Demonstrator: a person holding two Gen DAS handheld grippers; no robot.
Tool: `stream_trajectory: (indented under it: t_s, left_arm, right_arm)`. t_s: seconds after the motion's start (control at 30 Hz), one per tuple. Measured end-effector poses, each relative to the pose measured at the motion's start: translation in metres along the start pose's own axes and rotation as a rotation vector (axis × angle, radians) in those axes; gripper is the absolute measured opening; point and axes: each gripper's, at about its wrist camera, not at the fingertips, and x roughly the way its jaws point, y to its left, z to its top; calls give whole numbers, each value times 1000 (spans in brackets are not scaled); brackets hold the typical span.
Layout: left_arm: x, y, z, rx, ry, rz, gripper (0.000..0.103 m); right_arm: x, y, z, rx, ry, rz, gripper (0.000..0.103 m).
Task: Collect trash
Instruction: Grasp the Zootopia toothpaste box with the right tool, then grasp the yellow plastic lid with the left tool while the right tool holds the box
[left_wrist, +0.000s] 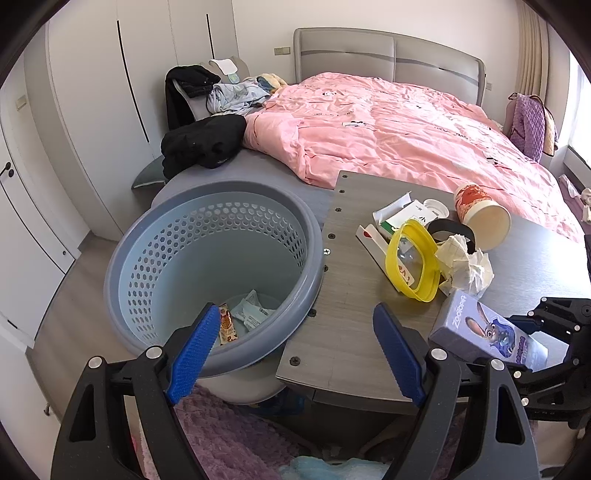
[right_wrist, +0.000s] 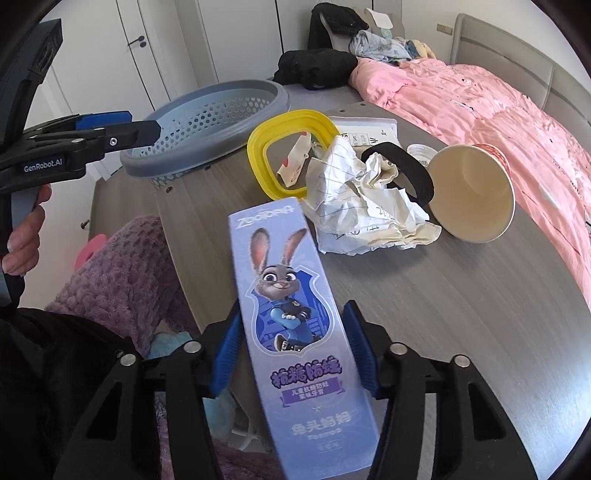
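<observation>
On the grey wooden table (right_wrist: 424, 295) we have the right gripper (right_wrist: 295, 354) clamped on a long purple toothpaste box (right_wrist: 291, 314) with a cartoon rabbit — both blue pads press its sides. Beyond it lie crumpled paper (right_wrist: 362, 199), a yellow lid frame (right_wrist: 291, 155) and a tipped paper cup (right_wrist: 476, 192). Our left gripper (left_wrist: 295, 350) hangs with jaws wide apart over the table's edge beside the grey perforated basket (left_wrist: 177, 240) — wrappers (left_wrist: 243, 314) sit inside.
</observation>
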Motion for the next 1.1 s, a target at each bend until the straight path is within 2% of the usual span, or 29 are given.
stream_trajectory:
  t_s: [0.23,0.5,0.67,1.03,1.1]
  left_arm:
    - [6,-5,-1,9,13,-27,81]
    - [18,-23,6,53,-8,-62,81]
    - [30,-37,21,73,-30,-84,81]
    - [66,-56,42,73,-10,-134,80]
    - [71,-58,44,81,-9,-130,71]
  right_arm:
    - [-19,12,-13,103,-65,-29,45]
    - [-45,0,-29,356,-185,-93,45]
    - [-50,-10,-37,468,-217,-154,45]
    - [-66,-25,-46,586,-306,-187,45]
    - [-66,-26,-47,588,-305,-186,45]
